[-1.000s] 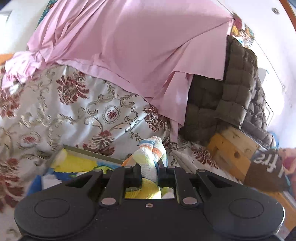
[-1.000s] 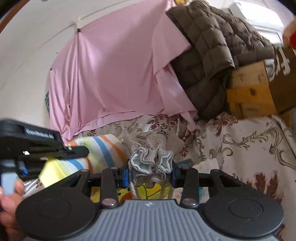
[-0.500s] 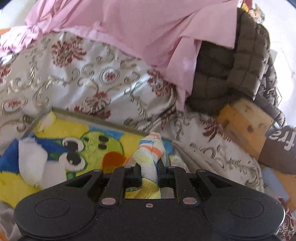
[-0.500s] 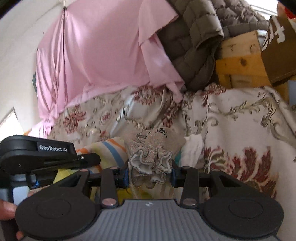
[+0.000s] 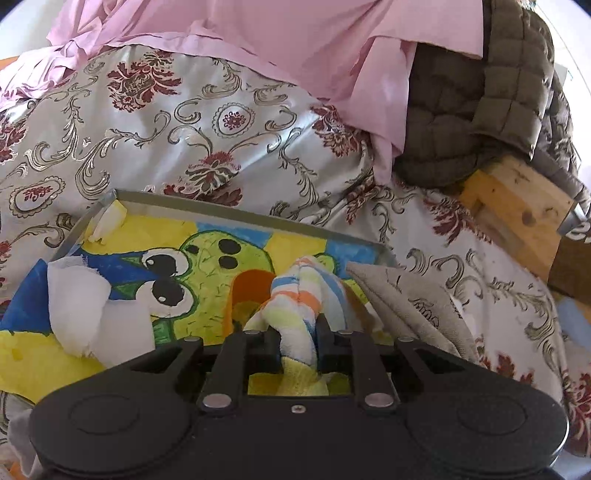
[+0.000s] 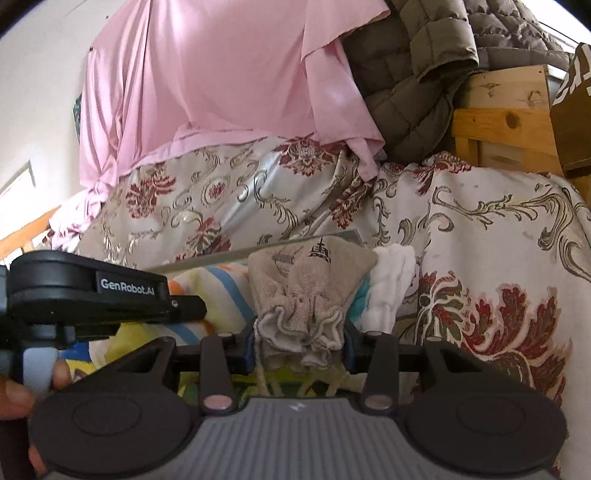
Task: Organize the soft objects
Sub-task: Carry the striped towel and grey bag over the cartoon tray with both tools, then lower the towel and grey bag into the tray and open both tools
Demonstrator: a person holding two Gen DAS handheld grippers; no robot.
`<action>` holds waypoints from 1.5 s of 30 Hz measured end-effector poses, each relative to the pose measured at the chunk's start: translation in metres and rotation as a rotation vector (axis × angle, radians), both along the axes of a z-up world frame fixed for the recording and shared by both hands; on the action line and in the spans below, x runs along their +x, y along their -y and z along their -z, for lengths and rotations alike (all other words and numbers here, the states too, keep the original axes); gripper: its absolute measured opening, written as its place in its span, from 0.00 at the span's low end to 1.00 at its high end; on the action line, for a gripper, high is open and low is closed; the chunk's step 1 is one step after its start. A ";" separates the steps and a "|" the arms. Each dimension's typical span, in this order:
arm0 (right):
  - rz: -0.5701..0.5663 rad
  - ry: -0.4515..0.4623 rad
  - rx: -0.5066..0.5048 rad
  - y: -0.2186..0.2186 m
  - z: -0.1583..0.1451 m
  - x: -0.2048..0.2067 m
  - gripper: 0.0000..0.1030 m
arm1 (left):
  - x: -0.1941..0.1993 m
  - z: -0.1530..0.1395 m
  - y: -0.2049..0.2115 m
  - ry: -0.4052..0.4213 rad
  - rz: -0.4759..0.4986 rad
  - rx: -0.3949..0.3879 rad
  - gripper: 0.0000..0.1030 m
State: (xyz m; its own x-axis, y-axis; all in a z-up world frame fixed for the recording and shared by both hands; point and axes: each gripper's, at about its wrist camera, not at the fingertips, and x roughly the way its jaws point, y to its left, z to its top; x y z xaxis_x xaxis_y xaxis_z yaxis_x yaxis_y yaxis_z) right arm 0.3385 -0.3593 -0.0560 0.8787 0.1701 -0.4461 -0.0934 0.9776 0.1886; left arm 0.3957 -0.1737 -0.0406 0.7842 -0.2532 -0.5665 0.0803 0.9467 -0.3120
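Observation:
My left gripper (image 5: 297, 328) is shut on a striped towel (image 5: 303, 295) with orange, blue and yellow bands, held low over a tray (image 5: 207, 206) with a cartoon picture. A white cloth (image 5: 85, 299) lies on the tray's left. My right gripper (image 6: 299, 339) is shut on a grey-beige knitted cloth (image 6: 306, 284) with a small ship print; it also shows in the left wrist view (image 5: 410, 299). The left gripper (image 6: 110, 291) and striped towel (image 6: 218, 291) show at left in the right wrist view. A white cloth (image 6: 391, 284) lies right of the grey one.
A floral red-and-silver bedspread (image 5: 184, 129) covers the surface under the tray. A pink sheet (image 5: 295, 33) hangs behind. A dark quilted jacket (image 5: 480, 99) lies over a wooden frame (image 5: 517, 210) at the right. A brown box (image 6: 572, 110) is far right.
Both grippers have tilted down and moved toward the tray, which now fills more of the left wrist view. Both still hold their cloths.

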 end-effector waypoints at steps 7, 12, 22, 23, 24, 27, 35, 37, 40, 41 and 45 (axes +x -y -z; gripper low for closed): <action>0.005 -0.013 0.004 0.002 0.002 -0.001 0.52 | -0.008 0.005 -0.003 0.010 0.003 -0.008 0.20; 0.014 -0.008 -0.016 0.002 0.000 0.000 0.65 | -0.014 0.001 -0.004 0.036 0.011 0.012 0.30; 0.035 0.016 -0.050 -0.006 -0.007 -0.006 0.83 | -0.032 -0.013 -0.025 0.082 0.003 0.002 0.57; 0.036 0.023 -0.052 -0.007 -0.009 -0.008 0.85 | -0.035 -0.017 -0.027 0.093 0.002 0.009 0.59; 0.038 0.031 -0.056 -0.008 -0.011 -0.009 0.87 | -0.038 -0.020 -0.030 0.106 -0.001 0.015 0.63; 0.048 0.053 -0.066 -0.011 -0.017 -0.014 0.91 | -0.049 -0.032 -0.038 0.142 -0.019 0.036 0.71; 0.054 0.143 -0.029 -0.012 -0.047 -0.044 1.00 | -0.085 -0.058 -0.060 0.201 -0.062 0.093 0.87; 0.052 0.167 -0.013 -0.011 -0.055 -0.054 1.00 | -0.098 -0.064 -0.065 0.220 -0.073 0.099 0.90; 0.048 0.204 -0.003 -0.012 -0.066 -0.072 1.00 | -0.120 -0.072 -0.074 0.242 -0.086 0.102 0.95; 0.050 0.214 -0.007 -0.012 -0.068 -0.078 1.00 | -0.128 -0.074 -0.077 0.249 -0.091 0.106 0.95; 0.042 0.244 -0.045 -0.019 -0.076 -0.099 1.00 | -0.157 -0.080 -0.086 0.266 -0.099 0.116 0.97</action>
